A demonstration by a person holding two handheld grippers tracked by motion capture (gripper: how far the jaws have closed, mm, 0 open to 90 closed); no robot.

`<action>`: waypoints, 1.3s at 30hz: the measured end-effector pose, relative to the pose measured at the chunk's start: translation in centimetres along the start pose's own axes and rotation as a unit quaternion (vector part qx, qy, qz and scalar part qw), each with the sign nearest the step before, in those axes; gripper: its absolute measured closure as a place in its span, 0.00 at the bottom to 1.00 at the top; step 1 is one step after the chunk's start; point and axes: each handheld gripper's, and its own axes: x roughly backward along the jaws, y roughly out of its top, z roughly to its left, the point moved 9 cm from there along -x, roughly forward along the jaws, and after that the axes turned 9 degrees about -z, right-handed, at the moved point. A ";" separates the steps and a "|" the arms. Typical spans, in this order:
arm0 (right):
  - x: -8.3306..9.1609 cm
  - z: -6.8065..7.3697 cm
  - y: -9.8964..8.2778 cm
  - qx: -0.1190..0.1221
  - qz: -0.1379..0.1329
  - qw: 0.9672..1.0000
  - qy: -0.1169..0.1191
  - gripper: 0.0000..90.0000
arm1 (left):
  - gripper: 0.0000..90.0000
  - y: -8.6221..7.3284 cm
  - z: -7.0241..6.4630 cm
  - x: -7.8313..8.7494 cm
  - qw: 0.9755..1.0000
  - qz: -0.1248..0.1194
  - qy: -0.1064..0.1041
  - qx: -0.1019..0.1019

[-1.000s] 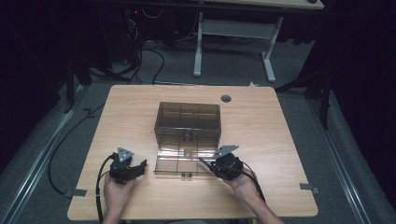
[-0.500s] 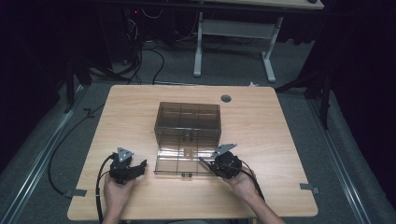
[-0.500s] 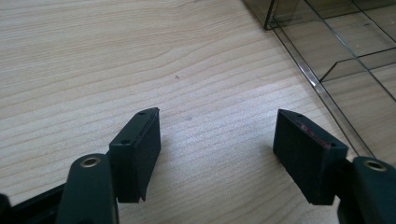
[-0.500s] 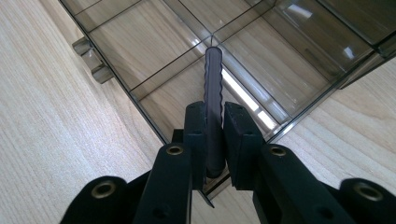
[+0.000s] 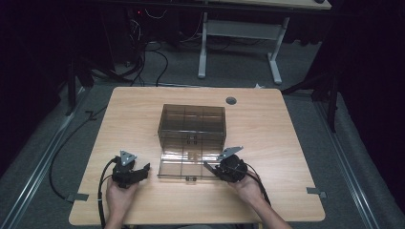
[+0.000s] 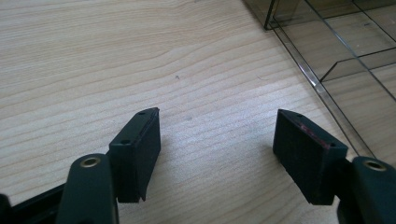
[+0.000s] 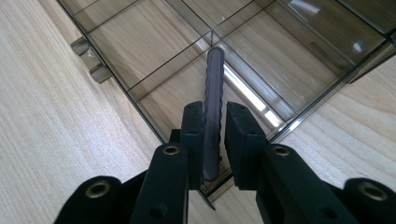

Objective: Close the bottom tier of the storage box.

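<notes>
A smoky clear compartment box (image 5: 191, 121) lies open in the middle of the wooden table (image 5: 267, 129). Its shallow front half (image 5: 184, 164) lies between my two grippers. My right gripper (image 5: 209, 167) reaches over the box's front right corner. Its jaws (image 7: 215, 116) have just been opening. A dark ridged strip (image 7: 214, 74) stands between them above a compartment (image 7: 126, 42); it touches one pad, and a thin gap shows at the other. My left gripper (image 5: 143, 171) rests on the table left of the box, open and holding nothing (image 6: 217, 135).
The box's corner and edge (image 6: 336, 51) lie ahead and to the right of the left gripper's jaws. A small latch (image 7: 88, 58) sticks out of the box's front edge. A round cable hole (image 5: 231, 100) sits near the table's far edge. A white desk frame (image 5: 239, 43) stands beyond.
</notes>
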 end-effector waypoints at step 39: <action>5.7 -3.5 -2.1 -0.116 -0.119 0.984 -0.069 0.75 | 0.35 0.0 0.0 0.0 1.000 0.001 0.000 0.001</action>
